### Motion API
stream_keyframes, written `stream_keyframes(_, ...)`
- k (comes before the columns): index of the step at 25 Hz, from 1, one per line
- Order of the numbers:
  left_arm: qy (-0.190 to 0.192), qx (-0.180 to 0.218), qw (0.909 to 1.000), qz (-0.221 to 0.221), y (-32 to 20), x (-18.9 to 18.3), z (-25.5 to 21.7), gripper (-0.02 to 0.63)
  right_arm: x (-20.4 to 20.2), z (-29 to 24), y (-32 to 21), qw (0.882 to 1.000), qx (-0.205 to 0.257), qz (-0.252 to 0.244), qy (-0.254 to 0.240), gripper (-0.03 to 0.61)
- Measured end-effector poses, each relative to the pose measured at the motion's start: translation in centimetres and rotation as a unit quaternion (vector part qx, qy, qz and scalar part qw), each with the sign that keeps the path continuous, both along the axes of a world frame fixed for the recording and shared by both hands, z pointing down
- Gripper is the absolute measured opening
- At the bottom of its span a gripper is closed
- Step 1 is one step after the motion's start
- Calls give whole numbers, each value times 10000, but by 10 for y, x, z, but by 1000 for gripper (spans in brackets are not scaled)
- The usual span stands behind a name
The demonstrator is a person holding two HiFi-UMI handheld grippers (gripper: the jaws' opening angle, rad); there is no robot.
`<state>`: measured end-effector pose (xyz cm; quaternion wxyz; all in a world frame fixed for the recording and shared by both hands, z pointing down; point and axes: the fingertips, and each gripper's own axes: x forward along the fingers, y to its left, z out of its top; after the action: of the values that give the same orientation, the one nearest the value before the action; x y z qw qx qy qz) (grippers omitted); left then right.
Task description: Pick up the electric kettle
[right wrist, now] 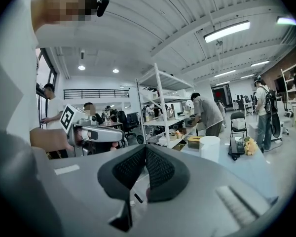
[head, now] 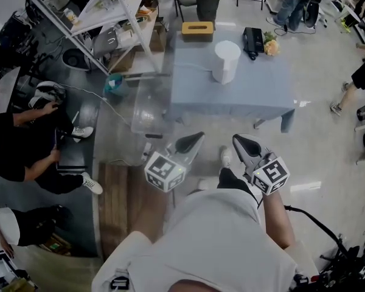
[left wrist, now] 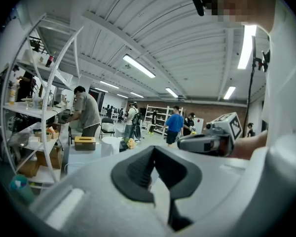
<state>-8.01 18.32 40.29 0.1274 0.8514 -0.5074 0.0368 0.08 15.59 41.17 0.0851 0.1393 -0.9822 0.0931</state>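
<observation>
Both tools were pressed together with nothing between their jaws. The left tool (head: pixel 198 136) and the right tool (head: pixel 238 140) pointed side by side toward the surface (head: pixel 194 93), short of its near edge and over the floor (head: pixel 328 157). Neither touched anything.

A white kettle (head: pixel 226 61) stood upright near the middle of the surface, well apart from both tools. Its top was closed, so nothing of its inside showed. Far of it, at the far edge, lay a tan box (head: pixel 197 29) with a slot in its top; its contents could not be seen. To the kettle's right sat a black device (head: pixel 252 42), with a small bunch of flowers (head: pixel 271 45) just beside it.

On the floor just left of the surface stood a clear plastic tub (head: pixel 147 111); what it held could not be made out. Farther left rose a white shelf rack (head: pixel 118 11) loaded with small items too blurred to name.
</observation>
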Motion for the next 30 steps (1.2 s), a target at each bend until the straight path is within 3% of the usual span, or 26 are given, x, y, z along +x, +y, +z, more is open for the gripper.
stream_keyframes(30, -65, -65, 9958, -907, -188, -10, 4, 5, -20, 1, -217, 9947, -105, -1026, -55, 5)
